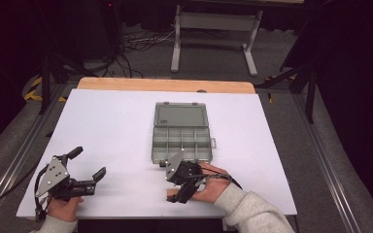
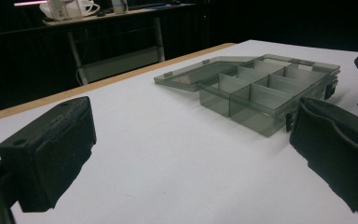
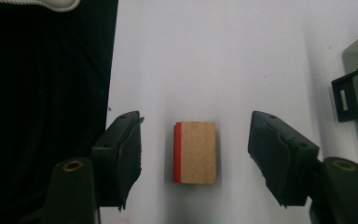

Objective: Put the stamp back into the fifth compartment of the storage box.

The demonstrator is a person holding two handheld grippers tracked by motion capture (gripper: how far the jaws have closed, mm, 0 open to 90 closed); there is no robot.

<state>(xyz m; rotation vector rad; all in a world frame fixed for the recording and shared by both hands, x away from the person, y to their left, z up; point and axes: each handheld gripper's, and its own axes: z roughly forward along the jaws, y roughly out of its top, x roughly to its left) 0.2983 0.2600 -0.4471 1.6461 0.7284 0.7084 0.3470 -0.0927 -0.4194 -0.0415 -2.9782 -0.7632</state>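
The right claw (image 3: 196, 158) points down at the desk's (image 1: 116, 126) near edge, jaws wide apart and empty, straddling a small wooden block (image 3: 195, 152) with one red side. The block looks light, stiff and slightly grippy; its two long faces are the natural hold. Beyond it stands an open compartment box (image 1: 181, 132) mid-desk. The left claw (image 1: 88, 167) gapes empty near the near-left corner.

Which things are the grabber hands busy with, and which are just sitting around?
Part of the job, most likely:
- wooden block with a red side, between the open fingers of the right gripper
- open compartment box
- left gripper, open, waiting

Just around:
- white table
- metal stand behind it
- floor cables
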